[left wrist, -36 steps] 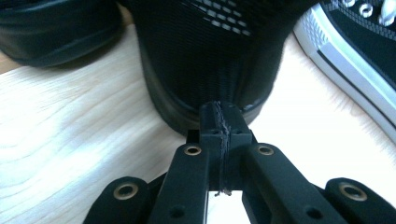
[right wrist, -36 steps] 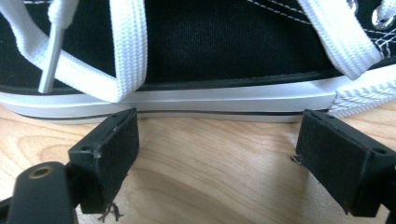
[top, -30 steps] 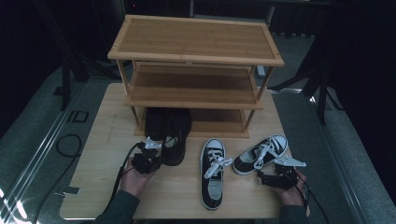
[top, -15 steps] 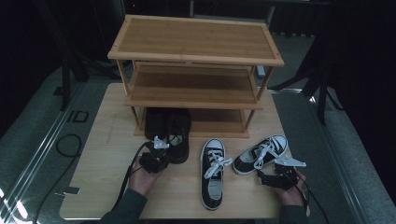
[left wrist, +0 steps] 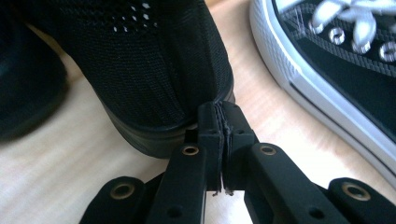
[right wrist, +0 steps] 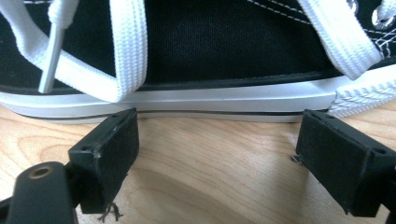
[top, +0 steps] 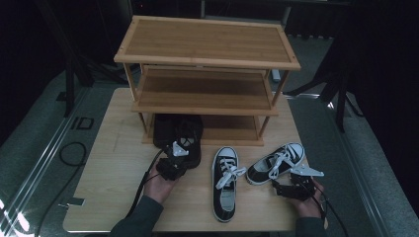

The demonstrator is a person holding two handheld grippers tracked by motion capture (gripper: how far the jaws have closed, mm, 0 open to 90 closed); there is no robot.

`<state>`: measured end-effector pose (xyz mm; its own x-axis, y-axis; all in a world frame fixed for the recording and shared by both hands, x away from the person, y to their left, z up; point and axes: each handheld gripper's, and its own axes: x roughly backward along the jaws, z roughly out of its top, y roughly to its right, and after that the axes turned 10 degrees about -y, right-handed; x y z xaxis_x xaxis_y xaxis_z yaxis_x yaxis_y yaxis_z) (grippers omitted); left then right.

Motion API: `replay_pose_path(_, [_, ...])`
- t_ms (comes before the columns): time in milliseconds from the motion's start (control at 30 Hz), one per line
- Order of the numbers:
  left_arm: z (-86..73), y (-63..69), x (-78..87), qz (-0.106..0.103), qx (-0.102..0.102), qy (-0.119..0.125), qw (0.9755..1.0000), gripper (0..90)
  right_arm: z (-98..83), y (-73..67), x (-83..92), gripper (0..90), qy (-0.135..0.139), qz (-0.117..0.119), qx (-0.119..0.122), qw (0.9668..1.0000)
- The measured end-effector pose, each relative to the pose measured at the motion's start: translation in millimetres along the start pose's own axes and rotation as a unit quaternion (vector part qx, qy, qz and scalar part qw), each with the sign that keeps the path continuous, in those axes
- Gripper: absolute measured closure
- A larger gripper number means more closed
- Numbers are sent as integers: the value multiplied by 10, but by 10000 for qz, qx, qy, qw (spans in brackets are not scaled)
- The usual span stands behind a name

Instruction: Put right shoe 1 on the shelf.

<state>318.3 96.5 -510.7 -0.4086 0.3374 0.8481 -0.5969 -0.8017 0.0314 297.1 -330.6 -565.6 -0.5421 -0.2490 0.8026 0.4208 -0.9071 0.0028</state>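
A pair of black mesh shoes (top: 178, 134) stands at the front of the bamboo shoe rack (top: 207, 44), toes under its lowest shelf. My left gripper (top: 177, 156) is shut, its tips (left wrist: 218, 116) touching the heel of the right black shoe (left wrist: 154, 70), with nothing visible between the pads. Two black-and-white sneakers lie on the table: one (top: 225, 182) lengthwise in the middle, the other (top: 275, 163) slanted to its right. My right gripper (top: 284, 183) stands open just before the slanted sneaker's side (right wrist: 210, 46), jaws wide apart on the table (right wrist: 205, 177) and not touching it.
The rack's top and middle shelves (top: 202, 91) hold nothing. The other black shoe (left wrist: 28, 84) sits left of the one I touch, and the middle sneaker (left wrist: 336, 70) lies close on its right. Cables trail from both grippers toward the table's front edge (top: 188, 228).
My left gripper moved right and toward the rack. The black shoes, slanted before, now stand straighter and further under the lowest shelf. The right gripper and both sneakers stayed put.
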Motion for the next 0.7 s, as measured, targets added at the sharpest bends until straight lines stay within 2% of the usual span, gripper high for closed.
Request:
replay_pose_path(167, [98,-36,-8,52,5,25,10000,889,0,0,0,132,1,0,-1,10000])
replay_pose_path(233, [137,-40,-27,-23,5,50,10000,892,0,0,-1,132,2,1,-2,10000])
replay_pose_path(300, [173,-35,-37,104,-9,67,9999,891,0,0,0,132,1,0,0,10000])
replay_pose_path(700, [378,-231,-158,269,339,65,9990,892,0,0,0,132,2,1,-1,10000])
